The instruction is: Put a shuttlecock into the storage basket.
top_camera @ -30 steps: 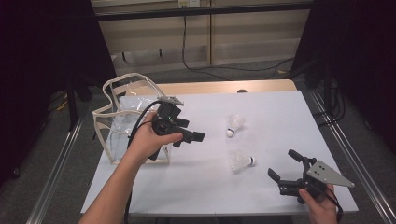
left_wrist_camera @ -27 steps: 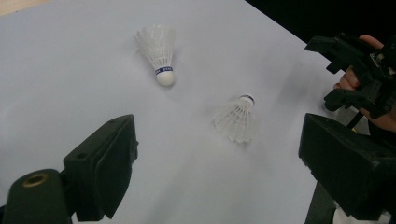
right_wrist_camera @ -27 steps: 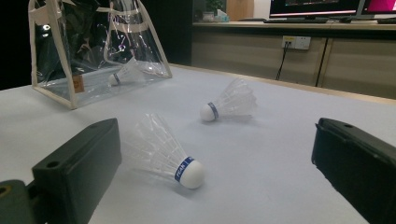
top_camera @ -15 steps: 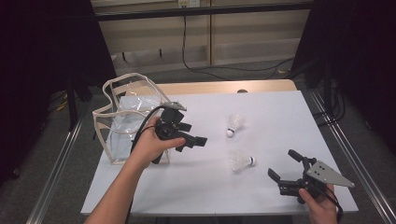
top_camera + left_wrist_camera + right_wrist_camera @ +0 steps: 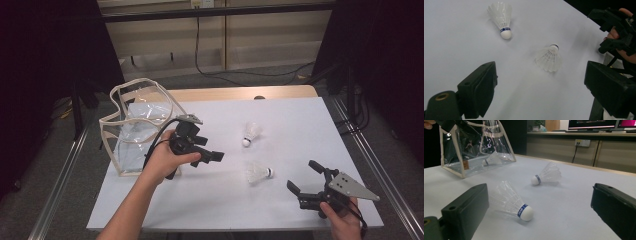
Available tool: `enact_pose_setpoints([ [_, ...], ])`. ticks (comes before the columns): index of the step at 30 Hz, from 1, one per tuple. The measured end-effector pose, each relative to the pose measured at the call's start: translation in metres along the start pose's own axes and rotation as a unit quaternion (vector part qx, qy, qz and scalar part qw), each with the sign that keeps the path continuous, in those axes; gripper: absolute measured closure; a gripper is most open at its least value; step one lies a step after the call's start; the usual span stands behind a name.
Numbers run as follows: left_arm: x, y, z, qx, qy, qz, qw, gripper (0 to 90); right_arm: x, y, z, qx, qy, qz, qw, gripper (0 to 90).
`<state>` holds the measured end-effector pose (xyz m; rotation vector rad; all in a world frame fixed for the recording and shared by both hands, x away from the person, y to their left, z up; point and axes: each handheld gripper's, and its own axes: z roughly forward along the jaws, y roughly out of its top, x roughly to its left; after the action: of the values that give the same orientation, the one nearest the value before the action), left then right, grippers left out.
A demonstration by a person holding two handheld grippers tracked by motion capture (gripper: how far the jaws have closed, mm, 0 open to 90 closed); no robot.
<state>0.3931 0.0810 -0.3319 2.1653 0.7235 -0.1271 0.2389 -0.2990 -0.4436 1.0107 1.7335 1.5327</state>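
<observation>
From the high view, the left gripper [image 5: 204, 150] hangs just right of the clear bag [image 5: 131, 131], its jaws spread and empty, pointing right toward the two shuttlecocks on the white table [image 5: 300, 120]. The near shuttlecock [image 5: 259, 172] lies between the two grippers; the far shuttlecock [image 5: 252, 133] lies beyond it. The right gripper [image 5: 306, 179] rests at the near right corner, jaws also wide apart with nothing in them. The likely trouble: a shuttlecock is light and round-nosed, so a jaw that nudges it before closing could roll it away, and a pinch on the feather skirt could crush it.

In the left gripper view, the near shuttlecock [image 5: 549, 58] lies ahead of the jaws, closer to the right-hand one, cork end pointing away; the far shuttlecock [image 5: 501, 17] lies farther off, up and to the left. Both are well apart from the pads.

In the right gripper view, the near shuttlecock [image 5: 512, 202] lies just ahead of the left-hand jaw, cork toward the camera, not touched. The far shuttlecock [image 5: 547, 176] lies beyond, and a third shuttlecock [image 5: 490, 159] lies inside the bag [image 5: 474, 150].
</observation>
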Motion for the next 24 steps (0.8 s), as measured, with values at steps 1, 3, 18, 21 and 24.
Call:
enact_pose_setpoints([
  [1, 0.000, -0.001, 0.001, -0.001, -0.001, 0.000, 1.0000, 11.5, 0.000, 0.000, 0.000, 0.000, 0.000, 0.000, 1.0000, 1.3],
  [3, 0.000, -0.001, 0.002, 0.001, -0.001, 0.001, 1.0000, 11.5, 0.000, 0.000, 0.000, 0.000, 0.000, 0.000, 1.0000, 1.3],
  [18, -0.004, -0.008, 0.012, 0.007, -0.006, 0.013, 0.9999, 11.1, 0.000, 0.000, 0.000, 0.000, 0.001, 0.000, 1.0000, 1.4],
  [21, -0.004, -0.010, 0.015, 0.010, -0.003, 0.016, 0.9998, 10.9, 0.000, 0.000, 0.000, 0.000, 0.001, 0.000, 1.0000, 1.4],
  [24, -0.005, -0.011, 0.018, 0.016, 0.004, 0.022, 0.9996, 10.6, 0.000, 0.000, 0.000, 0.000, 0.001, 0.000, 1.0000, 1.4],
])
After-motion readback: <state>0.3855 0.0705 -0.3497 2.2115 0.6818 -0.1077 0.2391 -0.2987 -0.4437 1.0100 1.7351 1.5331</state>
